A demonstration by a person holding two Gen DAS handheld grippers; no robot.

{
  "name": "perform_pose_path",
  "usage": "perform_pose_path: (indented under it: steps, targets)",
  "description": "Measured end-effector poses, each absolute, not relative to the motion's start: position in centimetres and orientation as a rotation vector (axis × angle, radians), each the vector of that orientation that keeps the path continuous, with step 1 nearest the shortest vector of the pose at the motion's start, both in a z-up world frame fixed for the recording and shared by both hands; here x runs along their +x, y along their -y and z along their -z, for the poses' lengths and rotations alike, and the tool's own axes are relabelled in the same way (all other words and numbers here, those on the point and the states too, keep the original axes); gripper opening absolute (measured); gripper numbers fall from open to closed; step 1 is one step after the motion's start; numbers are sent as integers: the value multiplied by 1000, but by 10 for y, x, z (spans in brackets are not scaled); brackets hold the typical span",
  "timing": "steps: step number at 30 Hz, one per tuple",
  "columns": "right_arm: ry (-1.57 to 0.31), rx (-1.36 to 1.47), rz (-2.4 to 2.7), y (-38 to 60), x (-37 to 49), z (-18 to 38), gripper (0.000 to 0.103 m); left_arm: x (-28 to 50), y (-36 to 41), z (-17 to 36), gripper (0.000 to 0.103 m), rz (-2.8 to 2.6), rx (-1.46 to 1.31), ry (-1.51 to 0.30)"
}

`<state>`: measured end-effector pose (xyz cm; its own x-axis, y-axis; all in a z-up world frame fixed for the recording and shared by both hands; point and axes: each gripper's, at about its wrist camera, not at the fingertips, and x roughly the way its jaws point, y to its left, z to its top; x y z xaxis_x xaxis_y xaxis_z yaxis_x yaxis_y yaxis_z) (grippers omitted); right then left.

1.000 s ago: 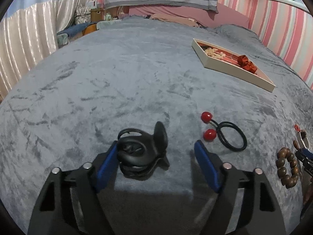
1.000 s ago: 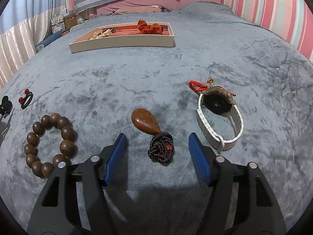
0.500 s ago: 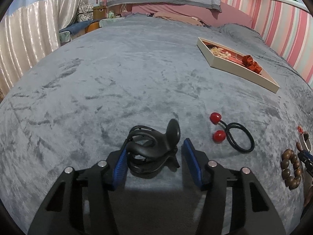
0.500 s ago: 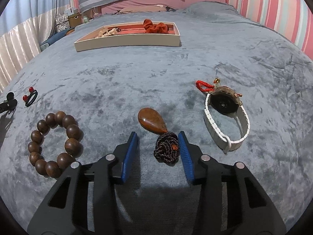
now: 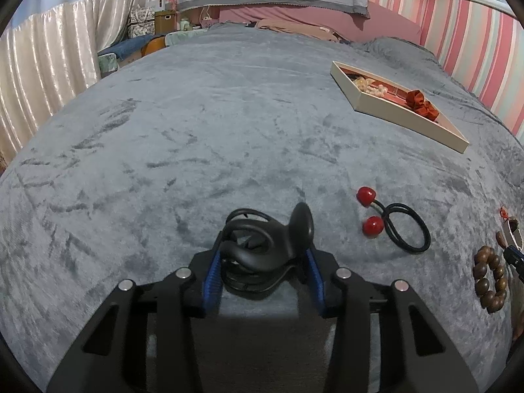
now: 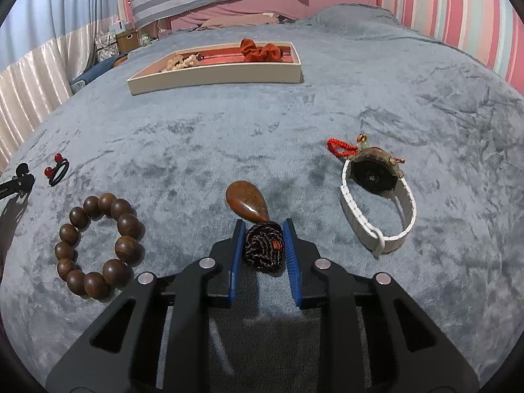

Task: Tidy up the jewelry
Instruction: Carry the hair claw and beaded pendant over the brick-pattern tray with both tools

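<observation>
Black hair claw clip (image 5: 262, 249), on grey bed (image 5: 196, 131), clamped between pads; wooden teardrop pendant (image 6: 246, 200) with bundled dark cord (image 6: 264, 245), likewise clamped; cream tray (image 6: 216, 77) holding rust scrunchie (image 6: 258, 49)

Jewelry and tray (image 6: 216, 78) on grey bed (image 6: 229, 137)
</observation>
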<state>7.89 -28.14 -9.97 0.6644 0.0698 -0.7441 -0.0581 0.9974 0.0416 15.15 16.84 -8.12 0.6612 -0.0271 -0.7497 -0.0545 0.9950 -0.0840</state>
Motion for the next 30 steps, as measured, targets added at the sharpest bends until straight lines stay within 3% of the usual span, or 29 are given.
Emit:
perform_pose_path:
  steps: [15, 30]
  targets:
    - [-742, -20, -88, 273, 113, 65, 23, 178, -153, 48, 44, -11, -68, -786]
    - [-638, -24, -116, 257, 238, 3, 23, 304, -33, -19, 44, 146, -16, -707]
